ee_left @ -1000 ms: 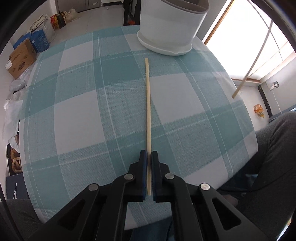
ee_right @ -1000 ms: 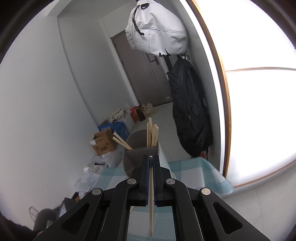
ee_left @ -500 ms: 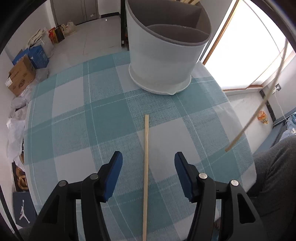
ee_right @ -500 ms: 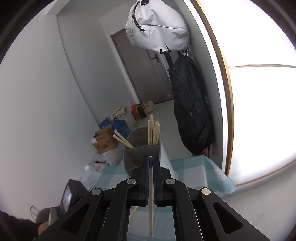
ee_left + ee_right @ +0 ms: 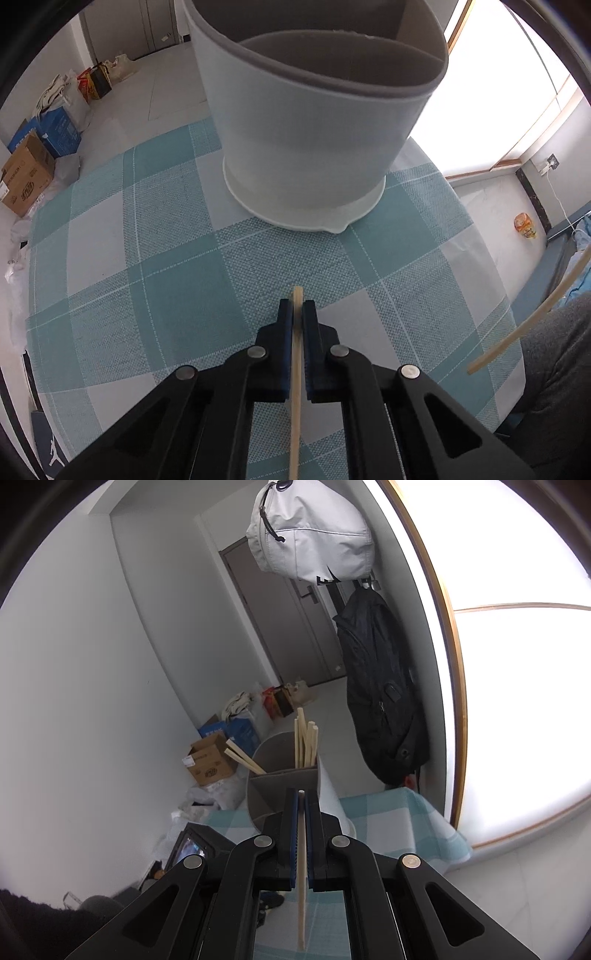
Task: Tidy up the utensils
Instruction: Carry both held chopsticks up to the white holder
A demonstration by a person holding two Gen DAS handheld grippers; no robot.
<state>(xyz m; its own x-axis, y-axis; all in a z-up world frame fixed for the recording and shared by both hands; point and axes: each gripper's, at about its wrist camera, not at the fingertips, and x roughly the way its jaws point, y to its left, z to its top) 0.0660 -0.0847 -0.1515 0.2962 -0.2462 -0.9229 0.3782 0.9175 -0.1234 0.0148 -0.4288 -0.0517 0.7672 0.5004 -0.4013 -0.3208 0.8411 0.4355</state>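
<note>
in the holder (image 5: 284, 786), upright chopsticks (image 5: 306, 744)

The right hand-held gripper (image 5: 302, 797) clamps a chopstick (image 5: 301, 878) before the chopstick-filled holder (image 5: 282, 775).
</note>
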